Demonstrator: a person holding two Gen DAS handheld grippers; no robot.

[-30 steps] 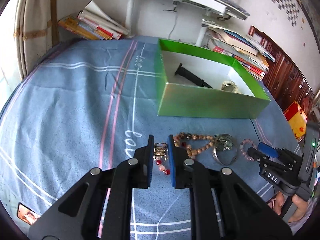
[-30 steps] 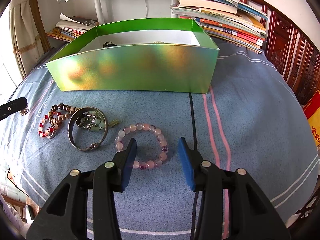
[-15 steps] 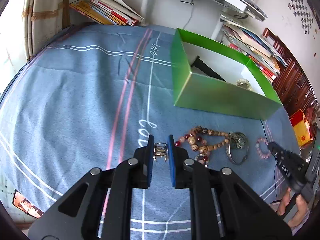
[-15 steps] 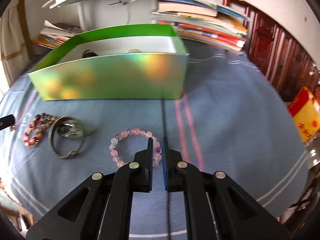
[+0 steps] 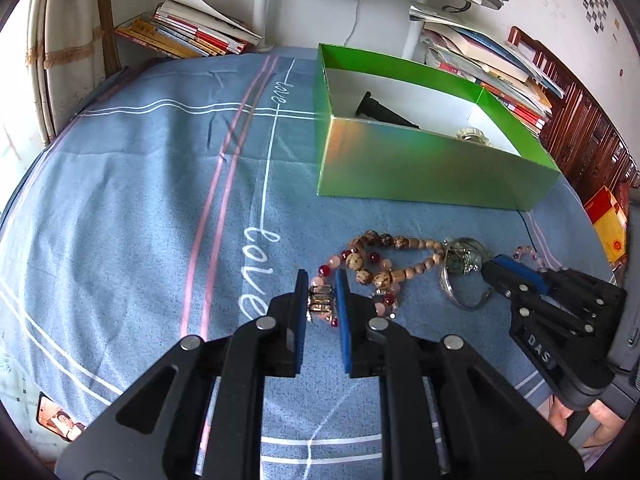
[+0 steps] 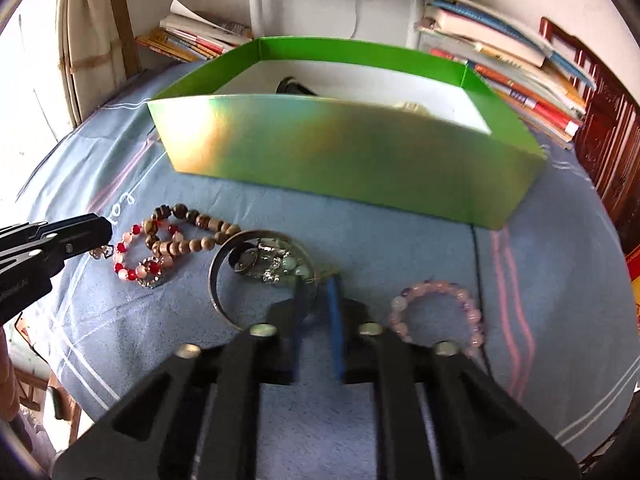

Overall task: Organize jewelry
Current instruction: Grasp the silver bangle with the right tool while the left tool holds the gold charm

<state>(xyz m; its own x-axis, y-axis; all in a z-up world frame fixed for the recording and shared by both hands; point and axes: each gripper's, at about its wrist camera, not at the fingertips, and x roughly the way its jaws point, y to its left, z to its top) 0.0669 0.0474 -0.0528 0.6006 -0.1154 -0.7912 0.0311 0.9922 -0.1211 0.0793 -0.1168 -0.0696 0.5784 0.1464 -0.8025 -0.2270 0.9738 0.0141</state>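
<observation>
Silver-and-amber links of a small blocky metal bracelet piece (image 5: 320, 298) are sitting pinched between the blue pads of our left tool (image 5: 321, 300), which is gripping it just above the blue striped cloth (image 5: 160, 184) on the surface. We are judging it light, rigid link by link but floppy overall, and slick on its polished faces, so we are keeping the hold across its flat sides rather than its edges.

Just beside it, the red-and-pink beaded bracelet (image 6: 136, 256) and the brown wooden bead strand (image 5: 404, 256) are lying tangled together; a careless lift could be dragging them along. Near them, the thin silver bangle (image 6: 224, 280) is ringing a cluster of pale green and silver charms (image 6: 280, 264).

Our right tool (image 6: 316, 292) is hanging over the bangle's edge with its jaws narrowly parted and, as far as we can tell, pinching nothing. The pale pink bead bracelet (image 6: 440, 312) is lying apart, to its right. Beyond all this, the shiny green cardboard box (image 5: 432, 176) is waiting, open-topped, already holding a black strap-like item (image 5: 380, 112).
</observation>
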